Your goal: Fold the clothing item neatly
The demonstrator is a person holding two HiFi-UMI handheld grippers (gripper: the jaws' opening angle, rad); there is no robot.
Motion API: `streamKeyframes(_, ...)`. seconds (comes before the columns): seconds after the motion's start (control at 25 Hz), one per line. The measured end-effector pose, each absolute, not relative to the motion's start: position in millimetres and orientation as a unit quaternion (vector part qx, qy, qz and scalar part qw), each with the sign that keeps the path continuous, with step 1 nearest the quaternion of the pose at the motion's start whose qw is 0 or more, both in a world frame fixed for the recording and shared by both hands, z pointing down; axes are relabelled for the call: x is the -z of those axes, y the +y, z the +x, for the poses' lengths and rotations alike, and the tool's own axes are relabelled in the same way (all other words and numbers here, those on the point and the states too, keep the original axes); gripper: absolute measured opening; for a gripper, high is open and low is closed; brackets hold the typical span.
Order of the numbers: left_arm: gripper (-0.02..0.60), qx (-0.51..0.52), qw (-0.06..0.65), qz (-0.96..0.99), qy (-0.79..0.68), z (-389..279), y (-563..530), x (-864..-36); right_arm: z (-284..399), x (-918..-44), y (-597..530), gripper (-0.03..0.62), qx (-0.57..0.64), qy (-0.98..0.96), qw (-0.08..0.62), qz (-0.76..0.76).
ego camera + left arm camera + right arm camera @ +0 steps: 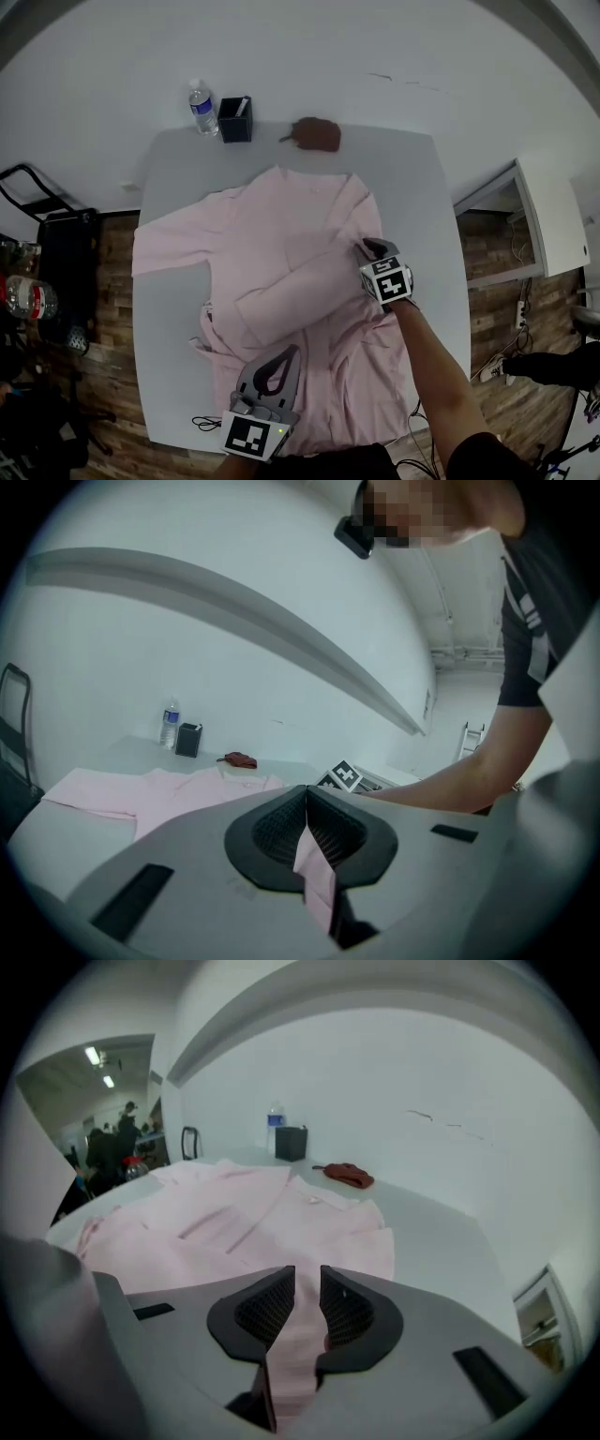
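Jaws of left gripper [307,803]: pressed fully together, with a strip of pink cloth pinched between them and hanging down. I judge this to be a near edge of the shirt [291,234], gripped tight so the lower part can be lifted and carried over without slipping.

Jaws of right gripper [307,1279]: parted a little way. Pink cloth lies in the gap, and the pads do not clamp it. The head view puts this gripper on the shirt's right side, at the end of the folded sleeve [295,295]. I judge that the sleeve is laid where it belongs and the gap lets the cloth lie free.

Item, shirt: pale pink, collared, spread on the grey surface [169,319].
- Place: it covers the middle and near part of the surface, with the collar [314,178] toward the far edge and the hem at the near edge by my body.
- Spread sleeve [178,239]: flat, reaching out to the left, not yet folded.
- Folded sleeve: lies slantwise across the body.
- Condition: bunched and rumpled at lower left, near the left gripper; mostly smooth elsewhere.

Fold, by my judgement: early. One sleeve is in; the other sleeve and the body are not yet done.

Other items, far edge: bottle [202,106]; black box [235,119] just beside it; brown object [316,134] near the collar. None lies in the way.
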State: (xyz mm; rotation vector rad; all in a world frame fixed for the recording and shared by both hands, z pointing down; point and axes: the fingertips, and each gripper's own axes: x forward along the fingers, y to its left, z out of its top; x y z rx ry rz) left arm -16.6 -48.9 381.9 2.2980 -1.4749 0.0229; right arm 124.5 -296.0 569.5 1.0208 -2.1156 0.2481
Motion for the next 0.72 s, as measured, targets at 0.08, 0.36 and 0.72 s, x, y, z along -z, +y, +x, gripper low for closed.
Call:
streamKeyframes(0.08,0.008,-0.012,0.207,0.824,-0.528,-13.2,-59.9,-386.8,133.6,-584.6,-305.7,0.066,-0.079,-0.812,0.419,0.398)
streamKeyframes(0.36,0.008,-0.026,0.212,0.808,-0.550,-25.2,-101.0,-404.7,145.2,-607.1,-326.8,0.055,-0.055,-0.795,0.468,0.382)
streamKeyframes(0.72,0.008,-0.010,0.209,0.760,-0.616,-89.5,-132.2,-433.0,172.4,-601.1,-347.0,0.051,-0.064,-0.778,0.465,0.418)
